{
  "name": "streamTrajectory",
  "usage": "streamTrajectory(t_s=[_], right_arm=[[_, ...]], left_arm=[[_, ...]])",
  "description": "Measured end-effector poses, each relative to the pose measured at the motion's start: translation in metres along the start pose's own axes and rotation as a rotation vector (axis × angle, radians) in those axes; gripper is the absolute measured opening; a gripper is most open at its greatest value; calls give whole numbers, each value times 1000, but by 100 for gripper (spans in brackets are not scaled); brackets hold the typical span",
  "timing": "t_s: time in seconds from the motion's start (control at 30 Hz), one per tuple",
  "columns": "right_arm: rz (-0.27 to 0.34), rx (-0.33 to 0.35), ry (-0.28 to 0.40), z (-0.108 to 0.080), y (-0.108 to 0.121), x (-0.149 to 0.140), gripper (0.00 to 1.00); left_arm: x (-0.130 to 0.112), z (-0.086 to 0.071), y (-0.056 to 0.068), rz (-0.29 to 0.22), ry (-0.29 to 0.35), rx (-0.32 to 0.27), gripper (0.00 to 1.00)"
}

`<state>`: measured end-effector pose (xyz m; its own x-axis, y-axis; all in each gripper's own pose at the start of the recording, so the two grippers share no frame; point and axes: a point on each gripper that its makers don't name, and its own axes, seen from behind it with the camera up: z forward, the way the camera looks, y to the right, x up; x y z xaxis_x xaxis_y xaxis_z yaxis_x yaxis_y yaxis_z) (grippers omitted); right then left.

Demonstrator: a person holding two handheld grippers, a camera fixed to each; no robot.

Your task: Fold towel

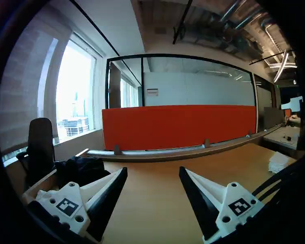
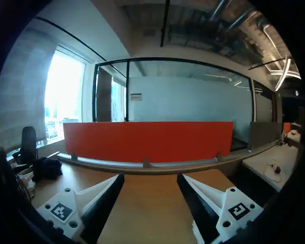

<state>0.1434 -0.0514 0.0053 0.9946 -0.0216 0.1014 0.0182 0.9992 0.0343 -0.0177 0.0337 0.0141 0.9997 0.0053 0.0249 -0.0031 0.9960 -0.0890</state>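
My left gripper [image 1: 152,170] is open over the wooden desk [image 1: 156,199], with nothing between its black-edged white fingers [image 1: 105,191]. A white folded stack that looks like cloth [image 1: 279,162] lies at the desk's far right edge in the left gripper view, well away from the fingers. My right gripper [image 2: 150,175] is also open above the same wooden desk [image 2: 148,211], holding nothing. Both grippers point towards the orange divider panel [image 1: 177,126].
The orange divider [image 2: 148,140] runs along the desk's back edge. A black bag [image 1: 81,168] and a black office chair [image 1: 40,142] are at the left by the window. The bag [image 2: 46,167] also lies at the left. A white desk [image 2: 270,162] adjoins on the right.
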Motion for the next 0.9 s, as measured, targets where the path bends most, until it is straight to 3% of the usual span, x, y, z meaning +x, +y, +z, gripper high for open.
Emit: streamTrajectory(t_s=[0.43,0.7,0.9], right_arm=[[-12,3,21,-4,-11,-21,100],[-28,8,28,-3,-16,-30,100],[-25,9,33,-3,-16,-39,100]], left_arm=[[-54,-10,-10,-37,37,23,94],[-78,-12,-18,-65,58,43,94],[-88,-14,-18,-71,77,40,94]])
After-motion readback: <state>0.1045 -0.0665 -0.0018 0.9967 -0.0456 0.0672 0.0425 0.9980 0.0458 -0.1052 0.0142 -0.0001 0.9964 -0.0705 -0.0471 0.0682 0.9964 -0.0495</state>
